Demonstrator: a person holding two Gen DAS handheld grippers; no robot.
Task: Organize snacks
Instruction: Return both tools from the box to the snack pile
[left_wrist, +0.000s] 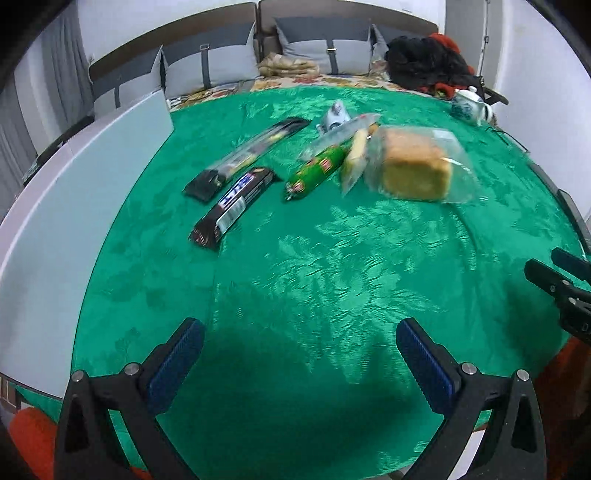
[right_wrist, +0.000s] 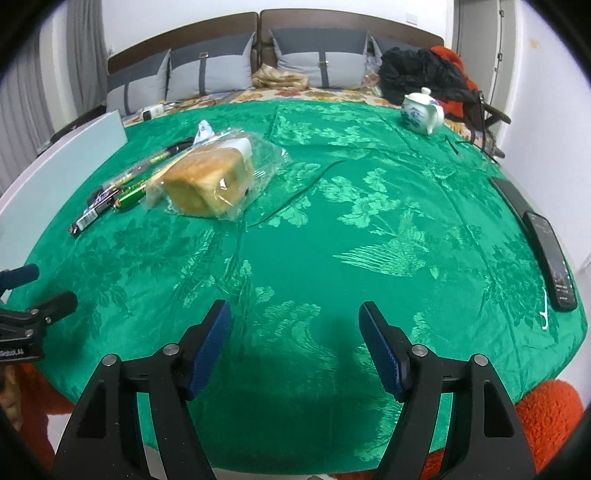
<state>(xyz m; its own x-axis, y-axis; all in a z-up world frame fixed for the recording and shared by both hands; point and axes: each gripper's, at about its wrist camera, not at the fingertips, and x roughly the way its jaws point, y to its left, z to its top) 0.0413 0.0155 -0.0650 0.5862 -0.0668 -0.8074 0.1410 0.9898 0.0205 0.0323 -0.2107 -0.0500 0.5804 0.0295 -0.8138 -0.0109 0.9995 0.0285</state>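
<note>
Several snacks lie in a row on the green tablecloth: a long dark packet, a dark biscuit pack, a green tube pack, a clear pack of yellow biscuits and a bagged bread loaf. A small white packet lies behind them. The loaf and the other packs also show at the left of the right wrist view. My left gripper is open and empty over bare cloth near the front. My right gripper is open and empty, far right of the snacks.
A white board lies along the table's left side. A white-and-blue teapot stands at the back right. A black remote lies near the right edge. A sofa with cushions and dark clothes is behind the table.
</note>
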